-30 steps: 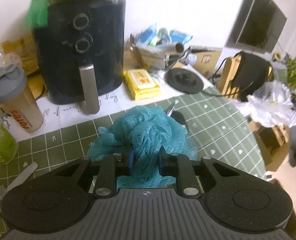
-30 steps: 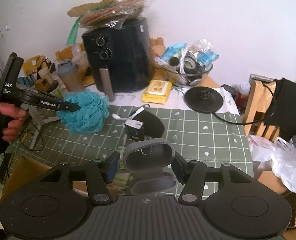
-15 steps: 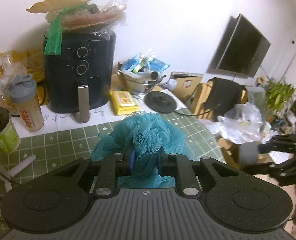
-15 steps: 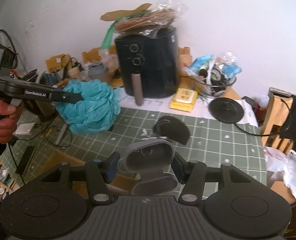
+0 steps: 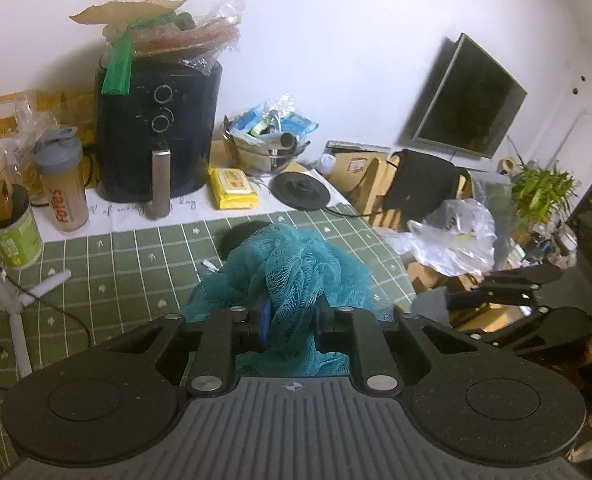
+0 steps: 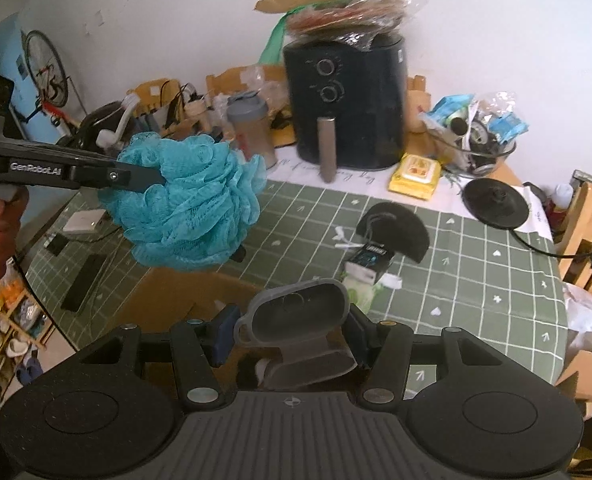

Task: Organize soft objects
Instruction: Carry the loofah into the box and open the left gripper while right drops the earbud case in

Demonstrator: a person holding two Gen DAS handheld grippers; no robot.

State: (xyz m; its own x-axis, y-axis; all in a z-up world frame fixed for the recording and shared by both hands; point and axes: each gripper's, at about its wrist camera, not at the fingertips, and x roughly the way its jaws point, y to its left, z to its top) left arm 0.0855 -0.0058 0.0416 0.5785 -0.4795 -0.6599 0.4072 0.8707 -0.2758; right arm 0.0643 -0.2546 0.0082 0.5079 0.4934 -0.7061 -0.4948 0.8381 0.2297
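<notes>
My left gripper (image 5: 290,314) is shut on a teal mesh bath sponge (image 5: 292,272) and holds it in the air above the table's near edge. In the right wrist view the sponge (image 6: 188,204) hangs at the left, over an open cardboard box (image 6: 184,300). My right gripper (image 6: 292,330) is shut on a grey soft silicone case (image 6: 296,316), held low in front of the table. In the left wrist view my right gripper (image 5: 439,304) shows at the lower right.
A green checked tablecloth (image 6: 475,264) carries a black half-round pad (image 6: 395,228), a small dark box (image 6: 369,262) and white earbuds. At the back stand a black air fryer (image 6: 343,100), yellow wipes (image 6: 415,176), a shaker bottle (image 5: 62,180) and a bowl of clutter (image 6: 475,136).
Both grippers have lifted and pulled back from the table. The sponge has risen off the cloth and moved left over the cardboard box. The grey case stays gripped.
</notes>
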